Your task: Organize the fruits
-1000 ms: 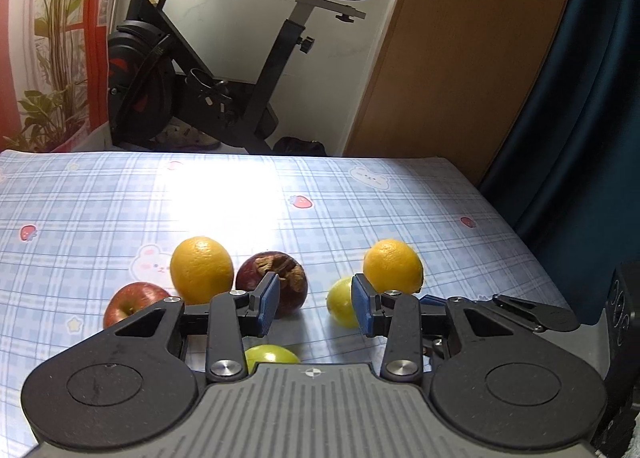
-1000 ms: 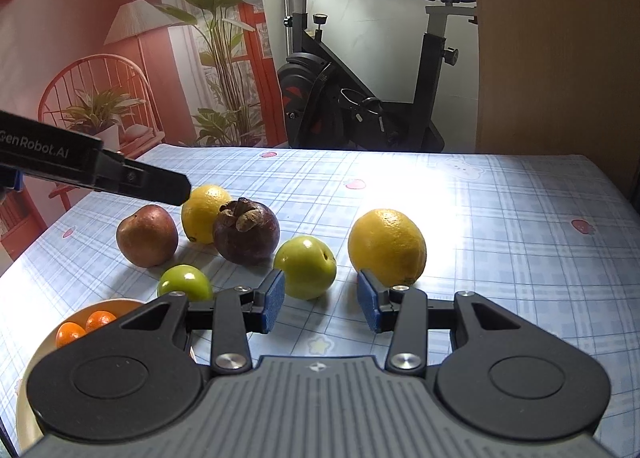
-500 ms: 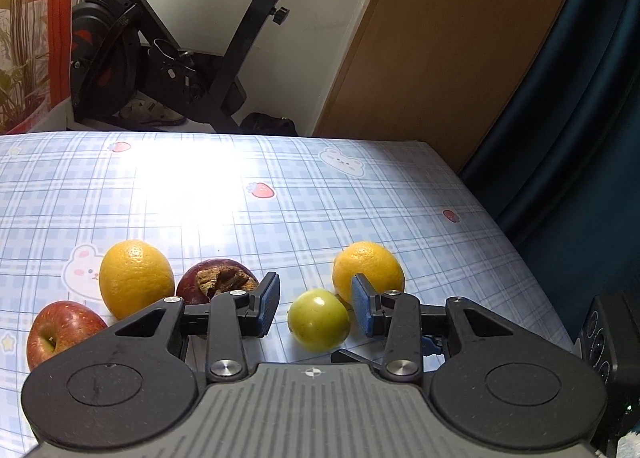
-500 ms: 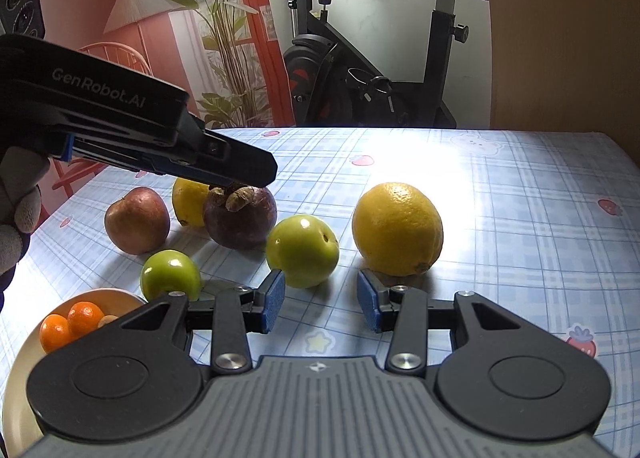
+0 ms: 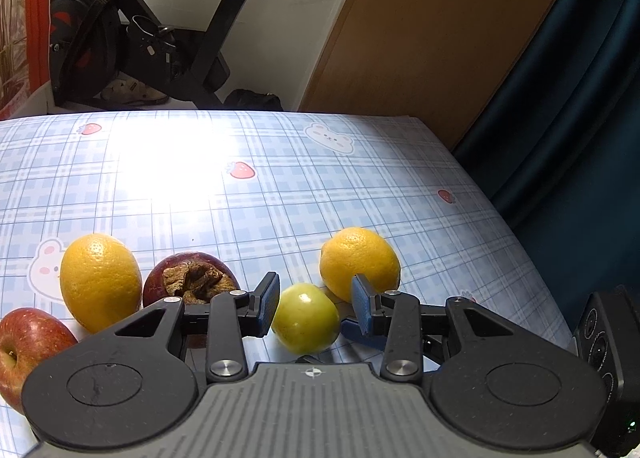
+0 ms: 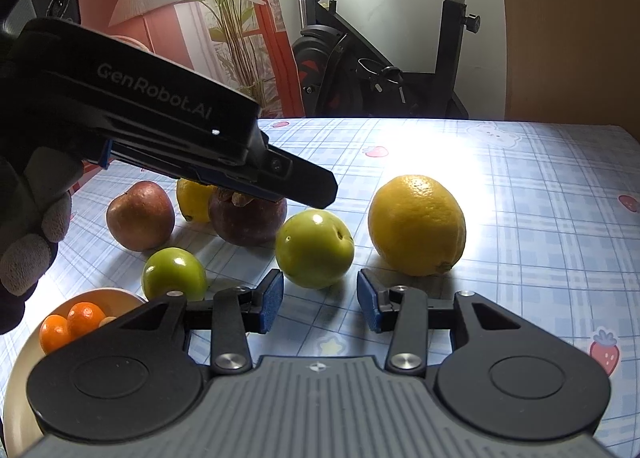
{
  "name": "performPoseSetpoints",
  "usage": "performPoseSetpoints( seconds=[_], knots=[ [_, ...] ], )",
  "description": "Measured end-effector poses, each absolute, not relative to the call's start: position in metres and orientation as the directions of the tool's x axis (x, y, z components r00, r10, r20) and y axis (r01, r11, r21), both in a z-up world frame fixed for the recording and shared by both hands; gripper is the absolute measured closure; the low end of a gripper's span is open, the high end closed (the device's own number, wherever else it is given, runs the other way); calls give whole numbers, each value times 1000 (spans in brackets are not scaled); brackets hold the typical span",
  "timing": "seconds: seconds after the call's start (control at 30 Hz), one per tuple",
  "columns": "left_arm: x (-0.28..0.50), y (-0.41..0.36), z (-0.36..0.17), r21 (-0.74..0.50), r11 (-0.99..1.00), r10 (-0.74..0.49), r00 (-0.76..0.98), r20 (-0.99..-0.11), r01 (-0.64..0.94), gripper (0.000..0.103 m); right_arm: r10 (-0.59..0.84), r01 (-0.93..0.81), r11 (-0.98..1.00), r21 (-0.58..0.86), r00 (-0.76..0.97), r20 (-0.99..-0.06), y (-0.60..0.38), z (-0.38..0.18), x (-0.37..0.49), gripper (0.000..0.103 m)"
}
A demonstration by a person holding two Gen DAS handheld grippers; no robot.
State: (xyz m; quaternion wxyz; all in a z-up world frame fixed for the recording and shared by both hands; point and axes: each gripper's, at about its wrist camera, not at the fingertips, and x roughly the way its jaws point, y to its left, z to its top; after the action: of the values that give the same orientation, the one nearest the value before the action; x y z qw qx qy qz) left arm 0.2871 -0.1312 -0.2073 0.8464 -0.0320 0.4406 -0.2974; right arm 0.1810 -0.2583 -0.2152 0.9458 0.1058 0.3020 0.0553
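Several fruits lie on the checked tablecloth (image 5: pixel 280 197). My left gripper (image 5: pixel 316 304) is open and points down over a green fruit (image 5: pixel 306 318), which shows between its blue pads without being pressed. In the right wrist view the left gripper (image 6: pixel 316 191) hangs just above that green fruit (image 6: pixel 314 248). Around it are a yellow citrus (image 6: pixel 416 223), a mangosteen (image 6: pixel 248 221), a red apple (image 6: pixel 140 215), a smaller citrus (image 6: pixel 194 199) and a second green fruit (image 6: pixel 174 274). My right gripper (image 6: pixel 320 302) is open and empty, just short of the first green fruit.
A pale plate (image 6: pixel 24 358) with small oranges (image 6: pixel 68 324) sits at the near left. A gloved hand (image 6: pixel 36 242) holds the left gripper. An exercise bike (image 6: pixel 360 69) and a wooden panel (image 5: pixel 440 37) stand behind the table. A dark curtain (image 5: pixel 580 117) hangs past the table's right edge.
My left gripper has moved right and down, from above the mangosteen to over the green fruit. The right gripper has crept slightly closer to the fruits. Both stay equally wide.
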Motion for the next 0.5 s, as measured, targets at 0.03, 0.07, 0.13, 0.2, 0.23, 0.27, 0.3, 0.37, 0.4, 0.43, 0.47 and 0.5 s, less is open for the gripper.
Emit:
performPoseSetpoints(
  seconds=[0.03,0.07,0.13,0.2,0.23,0.27,0.3,0.37,0.4,0.43,0.47,0.5],
  knots=[
    [287,-132,-208,-316,820,-532,430,-730,477,61,172,-41,970,240,812,-558,-259,-216,182,58],
    [288,-132,-209,-316,819,-532,426,-732,480,61,176,-42,969,244,811,-557,-259,-216,183,57],
    [288,-133,-212,-314,817,-531,420,-736,484,61,181,-47,968,245,809,-560,-259,-218,185,55],
    [288,-135,-215,-312,816,-530,411,-742,487,61,185,-47,967,250,806,-562,-259,-220,187,55],
    [288,-135,-216,-312,815,-529,408,-744,488,61,185,-46,967,252,807,-561,-259,-220,188,55],
    [288,-135,-217,-311,816,-529,410,-743,488,61,185,-47,967,252,808,-559,-259,-220,188,55],
    [288,-134,-217,-312,815,-529,409,-743,489,61,187,-49,966,253,809,-557,-259,-221,189,54],
    [289,-133,-217,-311,815,-528,405,-746,489,64,188,-49,966,256,810,-555,-260,-221,191,54],
    [289,-131,-217,-312,816,-527,404,-747,487,70,190,-50,965,258,811,-553,-260,-221,192,54],
    [290,-130,-217,-310,817,-525,404,-749,486,70,189,-49,965,259,812,-553,-259,-220,193,53],
    [290,-129,-216,-316,816,-527,399,-750,483,70,184,-45,966,255,812,-554,-258,-220,193,55],
    [290,-128,-216,-320,816,-528,396,-751,482,70,184,-48,967,250,810,-557,-257,-219,193,55]
  ],
)
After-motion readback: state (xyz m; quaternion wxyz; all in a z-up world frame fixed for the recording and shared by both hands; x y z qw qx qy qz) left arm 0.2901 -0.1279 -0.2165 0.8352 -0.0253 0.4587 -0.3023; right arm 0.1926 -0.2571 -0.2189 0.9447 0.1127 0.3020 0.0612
